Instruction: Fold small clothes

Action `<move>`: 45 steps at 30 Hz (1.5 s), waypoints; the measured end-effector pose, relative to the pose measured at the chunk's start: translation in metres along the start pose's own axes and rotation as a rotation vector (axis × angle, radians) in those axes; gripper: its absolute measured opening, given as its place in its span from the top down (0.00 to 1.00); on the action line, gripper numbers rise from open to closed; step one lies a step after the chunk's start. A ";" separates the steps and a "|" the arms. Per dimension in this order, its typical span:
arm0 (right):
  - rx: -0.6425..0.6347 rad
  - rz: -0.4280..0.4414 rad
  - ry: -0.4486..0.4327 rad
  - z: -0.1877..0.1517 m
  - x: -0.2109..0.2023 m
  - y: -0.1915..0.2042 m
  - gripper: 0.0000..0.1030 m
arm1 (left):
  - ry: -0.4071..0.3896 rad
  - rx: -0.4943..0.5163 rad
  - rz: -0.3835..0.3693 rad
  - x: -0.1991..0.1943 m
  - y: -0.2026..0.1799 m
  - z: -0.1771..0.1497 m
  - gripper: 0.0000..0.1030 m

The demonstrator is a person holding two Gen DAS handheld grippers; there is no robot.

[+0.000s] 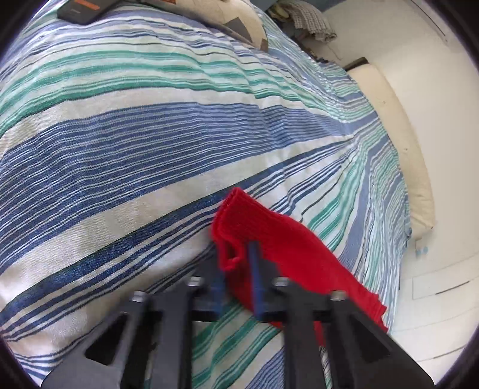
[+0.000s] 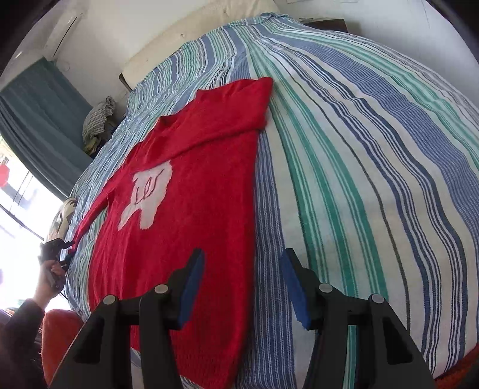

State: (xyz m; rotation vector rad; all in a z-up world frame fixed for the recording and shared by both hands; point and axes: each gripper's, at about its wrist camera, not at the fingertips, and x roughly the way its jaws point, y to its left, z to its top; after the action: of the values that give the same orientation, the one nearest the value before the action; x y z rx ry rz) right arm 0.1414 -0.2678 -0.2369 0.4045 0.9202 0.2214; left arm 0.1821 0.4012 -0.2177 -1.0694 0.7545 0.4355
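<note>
A small red knit sweater with a white motif on its chest lies flat on the striped bedspread. One sleeve is folded across its top. My right gripper is open and empty, just above the sweater's lower right edge. My left gripper is shut on the cuff of the other red sleeve, which is stretched out to the side. The left gripper also shows in the right wrist view, held in a hand at the far left.
The bedspread covers a bed with a cream mattress edge. A dark box and a patterned cushion lie at the far end. A bundle of checked cloth sits beside teal curtains.
</note>
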 end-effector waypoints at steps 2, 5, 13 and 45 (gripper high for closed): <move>-0.019 -0.002 0.007 -0.003 0.002 0.004 0.48 | -0.032 0.032 0.006 -0.011 -0.006 0.000 0.96; -0.035 -0.002 -0.005 -0.004 0.000 0.005 0.48 | -0.082 0.180 -0.015 -0.038 -0.049 -0.007 0.97; -0.040 0.020 -0.013 -0.003 0.002 0.003 0.48 | -0.051 0.684 -0.301 -0.078 -0.292 -0.094 0.97; 0.285 0.326 0.045 0.147 0.064 0.002 0.49 | 0.161 1.117 -0.037 0.070 -0.244 -0.246 0.78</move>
State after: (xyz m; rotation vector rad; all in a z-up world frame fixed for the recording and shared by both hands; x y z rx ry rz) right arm 0.2983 -0.2794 -0.2035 0.8176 0.9301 0.4004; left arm 0.3059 0.0711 -0.1845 -0.0622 0.9356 -0.1362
